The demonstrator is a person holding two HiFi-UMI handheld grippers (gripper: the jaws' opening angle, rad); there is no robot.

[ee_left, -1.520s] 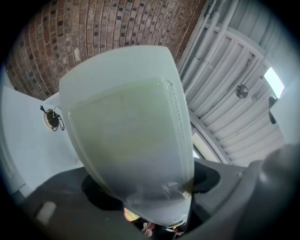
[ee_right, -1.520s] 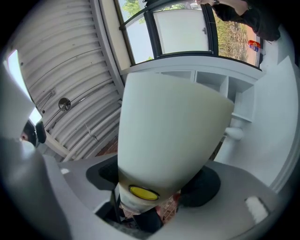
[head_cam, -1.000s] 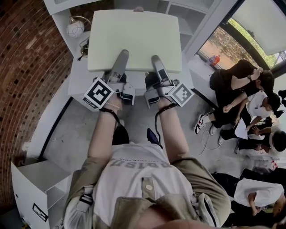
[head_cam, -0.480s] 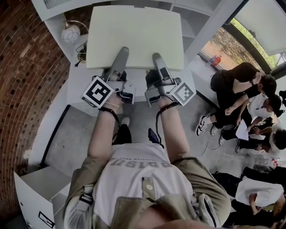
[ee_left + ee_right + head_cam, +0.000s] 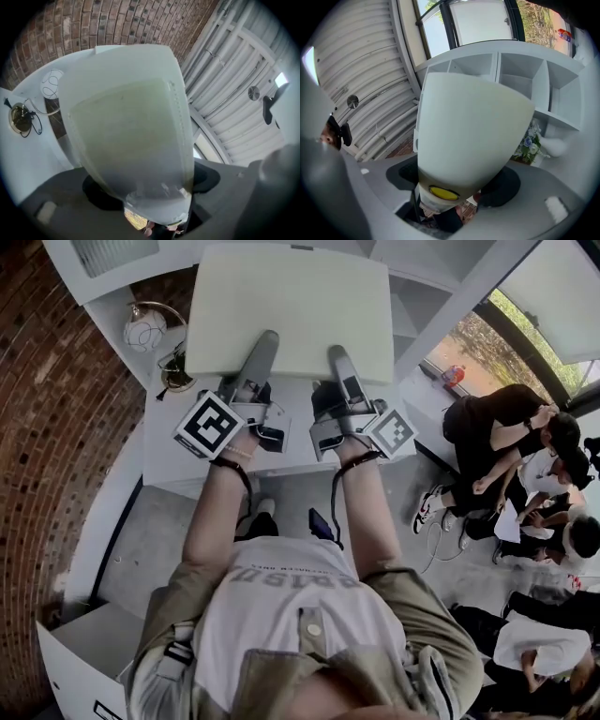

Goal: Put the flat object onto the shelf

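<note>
- Head view: the flat object (image 5: 291, 306), a pale rectangular panel, is held out in front of the person, over the white shelf (image 5: 405, 320) unit's lower ledge.
- The left gripper (image 5: 260, 352) clamps the panel's near edge on the left side; one jaw lies across its top face.
- The right gripper (image 5: 339, 362) clamps the same near edge just to the right, well apart from the left one.
- Left gripper view: the panel (image 5: 131, 131) fills the space between the jaws, pressed at its near end, with a brick wall (image 5: 93, 23) behind.
- Right gripper view: the panel (image 5: 468, 136) is pinched the same way, and open shelf compartments (image 5: 520, 70) stand beyond it.
- A white ball (image 5: 142, 329) sits on the shelf unit to the left.
- Several people (image 5: 506, 456) sit on the floor at the right.
</note>
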